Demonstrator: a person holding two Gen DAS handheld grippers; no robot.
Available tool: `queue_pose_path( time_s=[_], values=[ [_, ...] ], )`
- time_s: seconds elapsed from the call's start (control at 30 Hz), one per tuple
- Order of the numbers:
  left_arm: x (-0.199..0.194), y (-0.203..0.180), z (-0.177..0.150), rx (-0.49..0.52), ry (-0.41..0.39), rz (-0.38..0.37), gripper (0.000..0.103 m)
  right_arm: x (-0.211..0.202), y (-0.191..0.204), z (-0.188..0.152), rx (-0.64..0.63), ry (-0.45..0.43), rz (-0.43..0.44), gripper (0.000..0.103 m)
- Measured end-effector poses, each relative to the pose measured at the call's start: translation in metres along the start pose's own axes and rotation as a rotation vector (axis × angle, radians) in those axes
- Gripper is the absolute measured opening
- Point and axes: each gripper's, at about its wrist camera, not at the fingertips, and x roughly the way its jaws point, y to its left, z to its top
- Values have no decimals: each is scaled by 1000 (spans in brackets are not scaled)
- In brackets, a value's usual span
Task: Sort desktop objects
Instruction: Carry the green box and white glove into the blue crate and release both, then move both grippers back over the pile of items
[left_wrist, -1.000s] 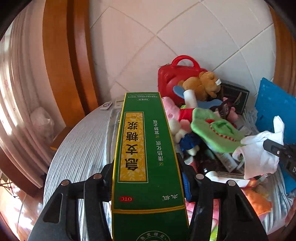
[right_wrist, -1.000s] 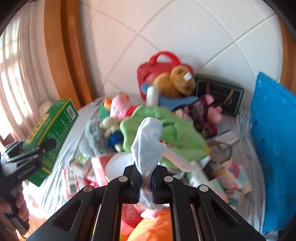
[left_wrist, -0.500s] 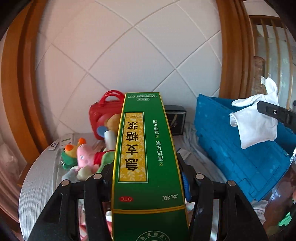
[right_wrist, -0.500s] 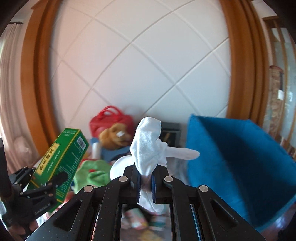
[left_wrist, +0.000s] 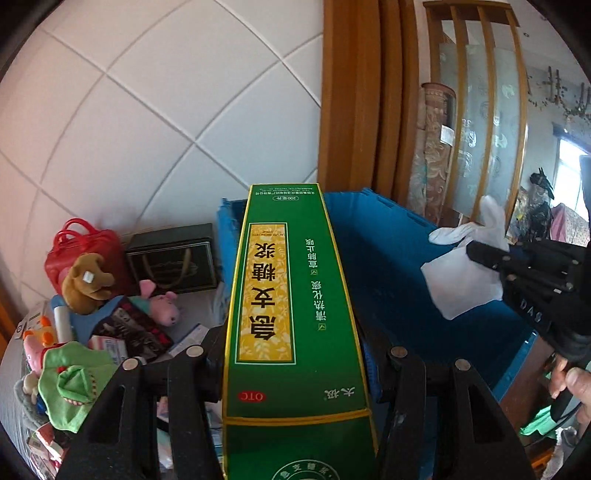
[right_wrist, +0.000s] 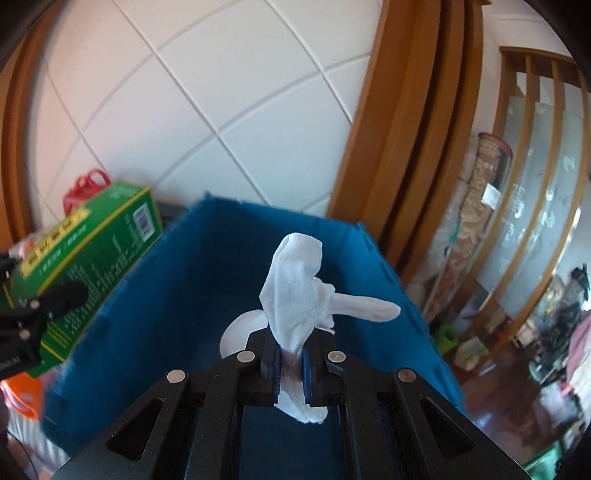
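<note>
My left gripper (left_wrist: 291, 354) is shut on a long green medicine box (left_wrist: 284, 314) with a yellow label, held lengthwise and reaching toward the blue crate (left_wrist: 388, 258). In the right wrist view that green box (right_wrist: 92, 266) and the left gripper (right_wrist: 44, 306) hang at the crate's left rim. A white cloth glove (right_wrist: 299, 291) is pinched in my right gripper (right_wrist: 290, 365), held above the blue crate (right_wrist: 177, 314). The left wrist view shows the glove (left_wrist: 465, 273) and right gripper (left_wrist: 491, 258) over the crate's right side.
A pile of toys lies left on the grey striped table: a red bag (left_wrist: 85, 247), a brown teddy (left_wrist: 88, 277), a pink pig (left_wrist: 162, 302), a green plush (left_wrist: 70, 384). A black gift bag (left_wrist: 173, 262) stands by the tiled wall. A wooden frame and glass partition rise behind the crate.
Both grippers swung right and upward from over the toy pile to the blue crate, each keeping its hold. The crate now fills the middle of both views.
</note>
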Motion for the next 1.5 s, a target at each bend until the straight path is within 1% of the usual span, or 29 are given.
queue_pose_path(
  time_s=[0.07,0.13,0.17,0.23,0.27,0.33,0.4,0.47,0.5,0.6,0.67,0.7,0.73,0.77,0.8,0.83,0.87,0.97,1.03,1.1,1.17,1.27,1.4,1.5],
  values=[
    [25,-34,8,12,68,-24,53,25,-22,-12,-20,57,8,8],
    [54,-63,12,21,156,-35,53,45,-40,-23,-43,112,27,8],
    [68,-74,16,31,196,-33,54,52,-49,-25,-54,133,36,8],
    [87,-94,19,50,261,-4,55,58,-59,-35,-91,161,44,8],
    [90,-98,18,53,277,7,55,61,-62,-39,-112,172,39,8],
    [96,-104,19,62,291,41,56,65,-68,-45,-133,185,42,8],
    [94,-103,17,51,297,57,61,70,-75,-51,-137,189,56,8],
    [91,-105,18,54,283,75,79,72,-80,-54,-135,188,60,9],
    [90,-106,19,58,269,84,81,72,-82,-56,-133,186,65,9],
    [82,-102,19,61,240,106,81,73,-87,-56,-127,178,65,10],
    [79,-93,17,46,233,103,81,70,-91,-56,-117,168,60,22],
    [79,-87,16,43,228,110,81,68,-92,-54,-111,162,59,43],
    [75,-87,16,42,215,119,82,65,-94,-53,-103,150,65,76],
    [70,-87,16,43,198,128,85,60,-96,-52,-96,137,69,91],
    [64,-86,15,44,176,140,88,55,-97,-51,-91,116,73,102],
    [58,-84,13,40,150,150,95,49,-96,-50,-89,100,80,103],
    [52,-81,12,34,127,155,99,44,-96,-50,-86,91,85,103],
    [28,-67,8,2,55,167,100,31,-96,-50,-64,60,89,103],
    [9,-55,3,-29,-8,187,100,23,-92,-48,-40,34,87,103],
    [-9,-39,-4,-64,-69,214,100,14,-86,-45,-10,2,124,103],
    [-20,-23,-11,-85,-81,239,100,6,-79,-43,22,-30,165,103],
    [-35,9,-25,-129,-83,297,100,-10,-59,-38,58,-86,198,103],
    [-59,60,-44,-164,-96,396,100,-31,-21,-28,71,-158,238,103],
    [-82,106,-63,-232,-92,456,100,-47,10,-21,93,-203,296,103]
  ],
)
